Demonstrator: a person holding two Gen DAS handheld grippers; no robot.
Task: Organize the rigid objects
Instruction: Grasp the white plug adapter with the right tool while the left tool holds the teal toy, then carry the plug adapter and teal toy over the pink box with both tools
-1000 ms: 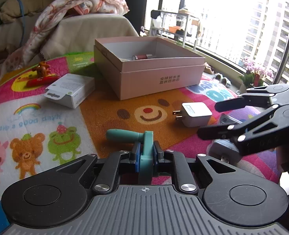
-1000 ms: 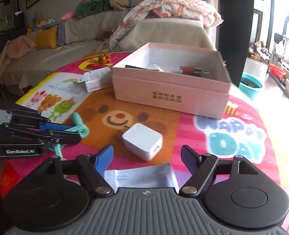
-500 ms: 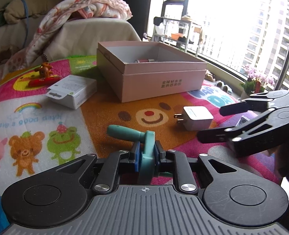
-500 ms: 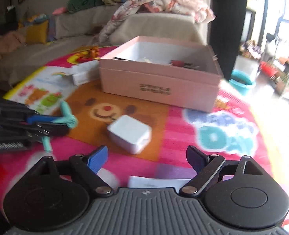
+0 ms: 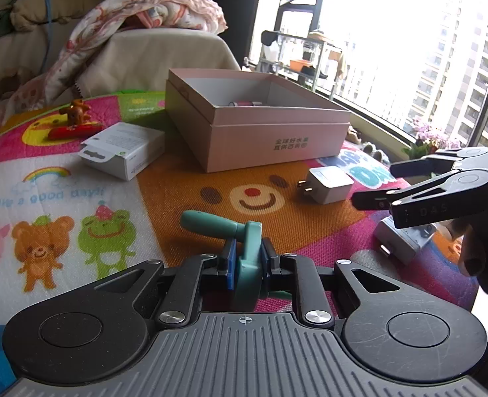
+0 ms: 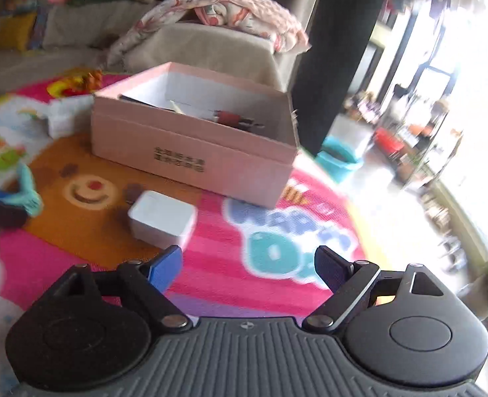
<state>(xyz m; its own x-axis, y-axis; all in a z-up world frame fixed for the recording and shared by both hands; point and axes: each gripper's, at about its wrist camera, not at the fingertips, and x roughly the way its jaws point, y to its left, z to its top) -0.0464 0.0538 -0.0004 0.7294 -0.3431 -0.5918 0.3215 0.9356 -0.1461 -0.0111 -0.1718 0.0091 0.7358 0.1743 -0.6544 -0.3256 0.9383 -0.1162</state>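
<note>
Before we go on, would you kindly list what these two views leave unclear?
- Left wrist view: the pink box wall hides its contents except a reddish item.
- Left wrist view: the teal tool has its lower end hidden behind the left tongs.
- Left wrist view: the grey device is partly covered by the right tongs.
- Right wrist view: motion blur smears the box lettering.

Pink box (image 5: 257,132), teal tool (image 5: 240,241), white charger (image 5: 330,183), cartoon-bear mat (image 5: 164,185).
</note>
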